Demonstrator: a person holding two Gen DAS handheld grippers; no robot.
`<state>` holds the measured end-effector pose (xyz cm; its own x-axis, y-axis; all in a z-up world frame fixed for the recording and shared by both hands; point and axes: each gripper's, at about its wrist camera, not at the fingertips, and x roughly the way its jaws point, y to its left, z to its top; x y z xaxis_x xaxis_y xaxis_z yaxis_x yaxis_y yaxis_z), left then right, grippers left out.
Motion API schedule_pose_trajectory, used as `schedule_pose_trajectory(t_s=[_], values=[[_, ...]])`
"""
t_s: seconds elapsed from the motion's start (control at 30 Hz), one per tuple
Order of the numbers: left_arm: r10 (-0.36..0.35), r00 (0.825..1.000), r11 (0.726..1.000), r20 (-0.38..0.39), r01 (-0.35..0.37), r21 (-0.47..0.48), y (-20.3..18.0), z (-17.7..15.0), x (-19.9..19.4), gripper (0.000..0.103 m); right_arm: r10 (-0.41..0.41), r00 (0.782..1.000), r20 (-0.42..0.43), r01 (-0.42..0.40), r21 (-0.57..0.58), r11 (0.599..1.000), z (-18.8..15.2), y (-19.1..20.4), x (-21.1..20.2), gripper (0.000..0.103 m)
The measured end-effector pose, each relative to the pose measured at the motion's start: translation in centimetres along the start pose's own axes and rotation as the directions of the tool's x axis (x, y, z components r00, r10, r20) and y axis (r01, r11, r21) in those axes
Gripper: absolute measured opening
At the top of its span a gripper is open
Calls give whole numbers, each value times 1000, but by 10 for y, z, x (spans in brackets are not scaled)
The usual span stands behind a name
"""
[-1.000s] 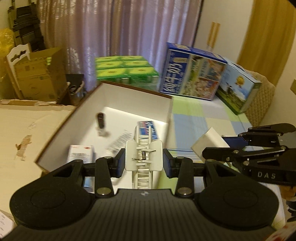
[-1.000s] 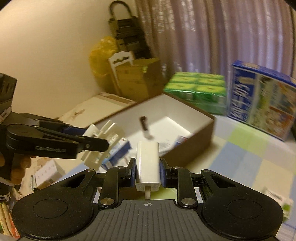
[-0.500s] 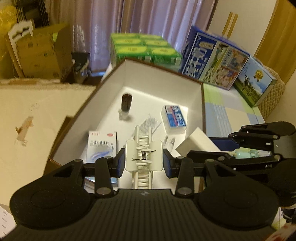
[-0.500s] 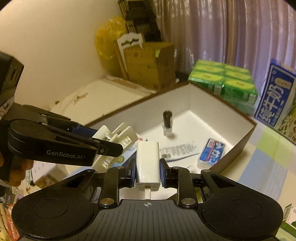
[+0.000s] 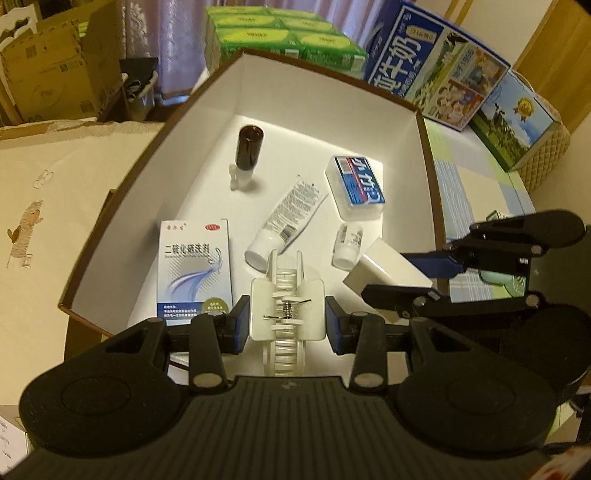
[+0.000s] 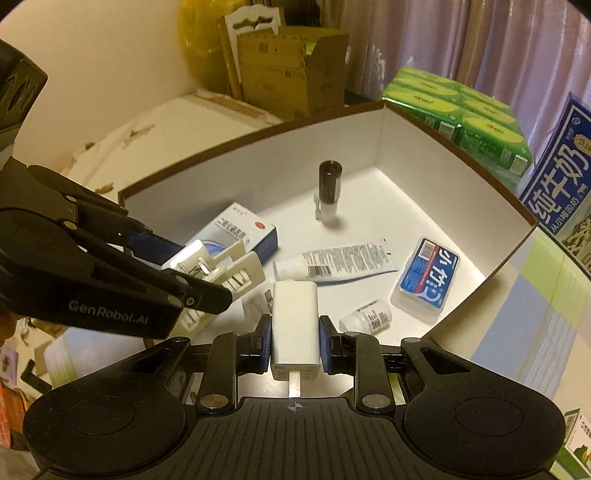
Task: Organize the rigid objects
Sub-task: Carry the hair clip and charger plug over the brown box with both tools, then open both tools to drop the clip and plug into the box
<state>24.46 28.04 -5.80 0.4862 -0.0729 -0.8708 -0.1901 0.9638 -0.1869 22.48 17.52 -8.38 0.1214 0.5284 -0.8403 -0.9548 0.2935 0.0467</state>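
Over box, near edge: both grippers hang above the open white-lined box, each w/ an item.
Clip: white plastic hair clip, spring facing cam, clamped betw. blue pads of left gripper; held above box floor, near the med carton.
Charger: white USB charger block, prong pointing back at cam, pinched tight in right gripper; just beside the clip, apart from it.
Box contents: dark brown bottle upright on white cap, toward far wall; white tube lying flat, mid-floor; blue-label clear case right of tube; small white bottle on its side near tube cap; blue/white med carton flat at left.
Outside box: green cartons behind far wall; blue milk carton to right; brown cardboard boxes far left; checked cloth under box at right.
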Motion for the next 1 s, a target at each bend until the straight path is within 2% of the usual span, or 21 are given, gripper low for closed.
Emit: schedule_pose_trajectory(t_s=[0.63,0.77,1.0], values=[[-35,997,999,-75,38,37,1,0,17,36,-16,998,-68,14,-28,1000,0,-7,12,22],[-27,997,998,-75,31,51,0,0,17,41,-12,997,-72,10,-26,1000,0,-7,12,22],[6,998,998,-58,-2,68,3,2,12,42,8,998,-56,-9,-14,1000,1,-6,10,23]])
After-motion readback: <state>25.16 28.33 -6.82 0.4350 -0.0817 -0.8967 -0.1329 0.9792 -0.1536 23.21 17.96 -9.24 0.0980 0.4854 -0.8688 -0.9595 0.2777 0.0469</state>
